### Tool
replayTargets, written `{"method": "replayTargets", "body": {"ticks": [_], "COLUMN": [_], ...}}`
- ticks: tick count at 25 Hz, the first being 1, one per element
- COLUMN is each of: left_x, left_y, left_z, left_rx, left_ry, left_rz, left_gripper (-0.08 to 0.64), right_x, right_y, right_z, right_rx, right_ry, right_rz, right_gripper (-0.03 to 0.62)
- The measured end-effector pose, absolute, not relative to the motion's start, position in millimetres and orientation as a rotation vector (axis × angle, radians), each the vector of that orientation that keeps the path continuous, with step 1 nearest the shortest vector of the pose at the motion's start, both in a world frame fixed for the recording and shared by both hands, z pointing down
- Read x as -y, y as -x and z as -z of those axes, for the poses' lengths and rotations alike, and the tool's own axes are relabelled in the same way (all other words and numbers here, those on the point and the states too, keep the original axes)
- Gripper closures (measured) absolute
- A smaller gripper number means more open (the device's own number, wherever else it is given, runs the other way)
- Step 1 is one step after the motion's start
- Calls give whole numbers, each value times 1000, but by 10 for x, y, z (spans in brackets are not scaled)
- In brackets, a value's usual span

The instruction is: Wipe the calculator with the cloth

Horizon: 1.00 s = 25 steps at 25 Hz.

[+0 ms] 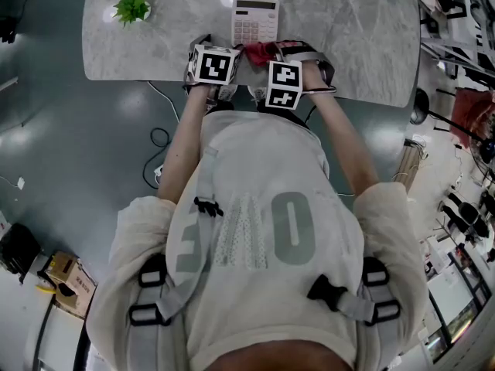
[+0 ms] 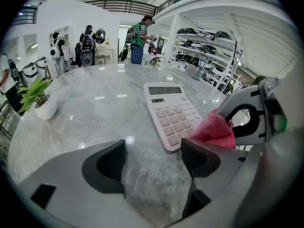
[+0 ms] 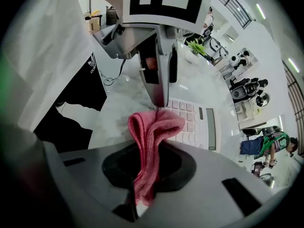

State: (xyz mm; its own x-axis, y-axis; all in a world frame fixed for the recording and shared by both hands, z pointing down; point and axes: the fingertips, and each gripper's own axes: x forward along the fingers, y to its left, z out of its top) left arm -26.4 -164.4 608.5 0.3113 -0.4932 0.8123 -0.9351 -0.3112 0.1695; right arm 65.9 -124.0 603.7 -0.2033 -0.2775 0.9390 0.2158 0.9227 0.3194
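A pale pink calculator [image 1: 255, 21] lies face up on the grey marble table [image 1: 155, 45], near its front edge; it also shows in the left gripper view [image 2: 172, 114] and the right gripper view [image 3: 197, 122]. My right gripper [image 3: 148, 167] is shut on a folded pink cloth [image 3: 149, 144], whose bunched end [image 2: 214, 128] rests at the calculator's near right corner. In the head view the cloth [image 1: 261, 51] sits just below the calculator. My left gripper [image 2: 154, 164] stands open over bare marble just left of the calculator, nothing between its jaws.
A small green plant in a white pot [image 1: 131, 8] stands at the table's left [image 2: 40, 99]. The table's front edge runs close under both grippers. Cables [image 1: 158, 149] lie on the floor below. People and shelving stand far behind the table.
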Motion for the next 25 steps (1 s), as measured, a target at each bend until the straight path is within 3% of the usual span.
{"method": "replayTargets", "body": {"ticks": [12,25], "left_x": [1699,1624], "left_y": [221,254], "left_z": [-6076,-6060], "left_rx": [1260,1280], "left_ry": [-1929,-1955], "left_rz": [-868,-824], "left_gripper": [201,201], "right_x": [1312,2565], "right_y": [-700,-220], "right_z": [-5989,-5198], "right_rx": [1727,1716], "right_ry": [-2,-217], "right_rz": [429,623], "right_gripper": [537,537]}}
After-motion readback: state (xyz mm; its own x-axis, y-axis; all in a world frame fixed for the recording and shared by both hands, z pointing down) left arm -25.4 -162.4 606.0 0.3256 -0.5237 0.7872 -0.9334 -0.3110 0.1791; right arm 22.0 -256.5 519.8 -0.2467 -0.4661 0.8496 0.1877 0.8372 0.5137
